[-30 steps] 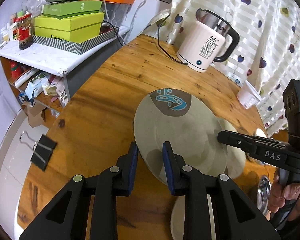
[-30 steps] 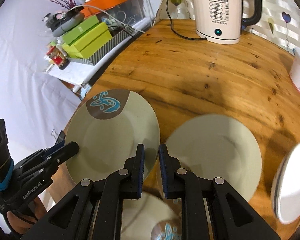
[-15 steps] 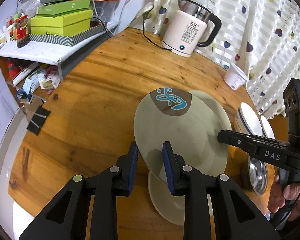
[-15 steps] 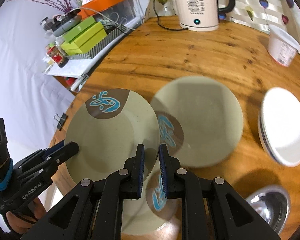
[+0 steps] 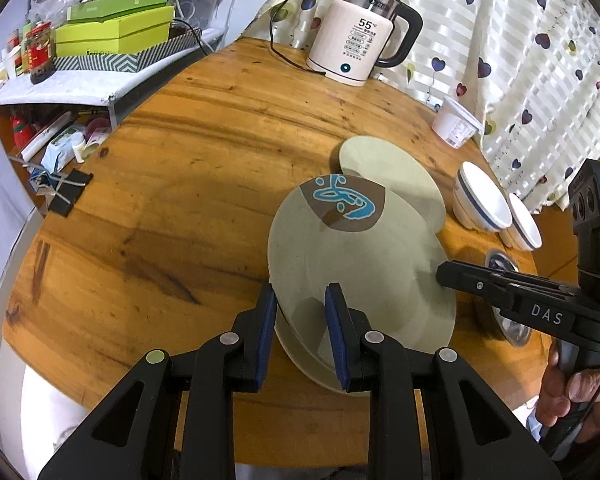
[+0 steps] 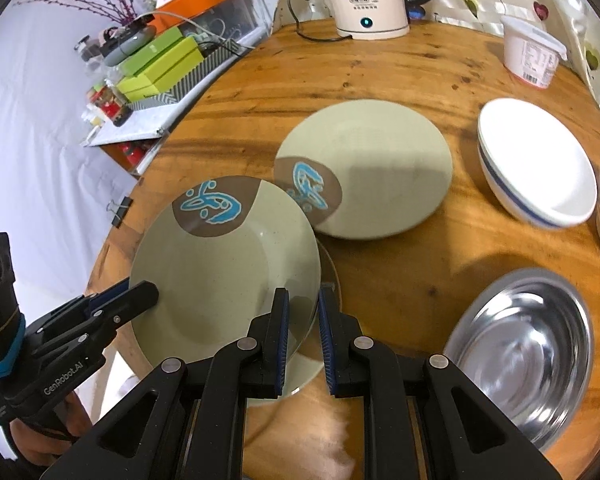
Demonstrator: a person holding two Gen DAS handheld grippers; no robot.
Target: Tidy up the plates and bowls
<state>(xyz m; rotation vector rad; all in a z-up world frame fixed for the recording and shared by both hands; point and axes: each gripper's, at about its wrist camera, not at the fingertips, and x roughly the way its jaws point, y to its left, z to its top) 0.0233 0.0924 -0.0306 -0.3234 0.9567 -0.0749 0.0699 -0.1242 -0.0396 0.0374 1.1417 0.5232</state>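
Observation:
A beige plate point(image 5: 360, 272) point(image 6: 220, 272) with a brown patch and a blue pattern hangs over the wooden table point(image 5: 188, 184), held from both sides. My left gripper point(image 5: 300, 300) point(image 6: 148, 292) is shut on its near-left rim. My right gripper point(image 6: 302, 304) point(image 5: 444, 276) is shut on the opposite rim. Just beyond lies a second, matching plate point(image 5: 396, 172) point(image 6: 380, 168) flat on the table. The edge of a further plate point(image 5: 308, 364) point(image 6: 330, 276) shows under the held one; the rest of it is hidden.
Two white bowls point(image 5: 480, 200) point(image 6: 540, 168) with a blue stripe and a steel bowl point(image 6: 528, 344) stand at the right. A kettle point(image 5: 360, 48) and a white tub point(image 5: 454, 128) are at the back. A binder clip point(image 5: 66, 196) lies at the left edge.
Both grippers have carried the plate to the right across the table. The white bowls and the steel bowl have come into view, and the plate on the table now shows beyond the held one.

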